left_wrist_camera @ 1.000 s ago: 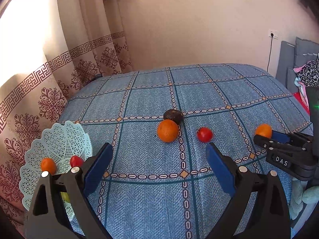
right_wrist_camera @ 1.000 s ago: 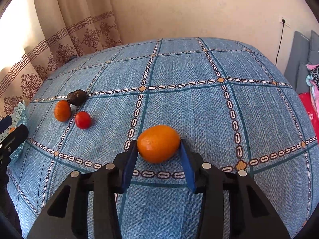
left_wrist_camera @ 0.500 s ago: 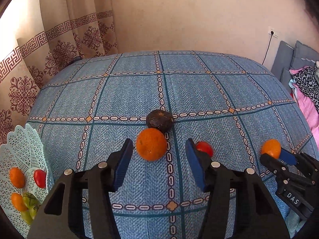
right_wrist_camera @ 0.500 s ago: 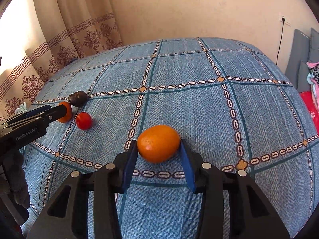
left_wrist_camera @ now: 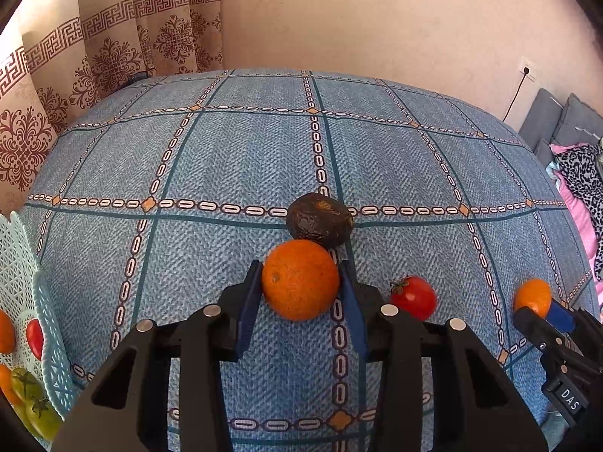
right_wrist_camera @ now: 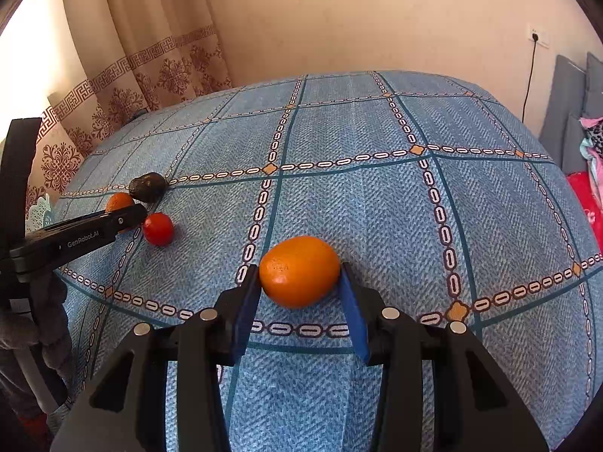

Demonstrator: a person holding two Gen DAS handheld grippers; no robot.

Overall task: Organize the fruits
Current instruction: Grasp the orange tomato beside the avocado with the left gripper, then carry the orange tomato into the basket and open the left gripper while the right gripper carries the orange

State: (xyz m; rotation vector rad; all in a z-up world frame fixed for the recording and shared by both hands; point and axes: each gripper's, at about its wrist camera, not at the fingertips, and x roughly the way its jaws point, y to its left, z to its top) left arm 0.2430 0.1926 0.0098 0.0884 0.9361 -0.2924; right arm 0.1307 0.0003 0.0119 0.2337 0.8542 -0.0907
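A round orange (left_wrist_camera: 300,279) rests on the blue checked cloth (left_wrist_camera: 233,158), and my left gripper (left_wrist_camera: 300,277) is shut on it, both blue pads against its sides. Just behind it, touching, lies a dark avocado (left_wrist_camera: 319,219). To its right sits a red tomato (left_wrist_camera: 413,297). Further right my right gripper (right_wrist_camera: 299,277) is shut on an oval orange (right_wrist_camera: 299,271) that sits on the cloth. The right wrist view shows my left gripper (right_wrist_camera: 124,215) from the side, covering most of the round orange (right_wrist_camera: 120,200) beside the tomato (right_wrist_camera: 158,229) and avocado (right_wrist_camera: 147,187).
A pale blue lattice basket (left_wrist_camera: 45,301) at the left edge holds oranges, a red tomato and green tomatoes. Patterned curtains (left_wrist_camera: 113,45) hang behind the table on the left. Grey cushions and clothes (left_wrist_camera: 573,158) lie off the right edge.
My left gripper swung from the basket to the table's middle, moved forward and shut on the round orange. The right gripper and its oval orange have not moved.
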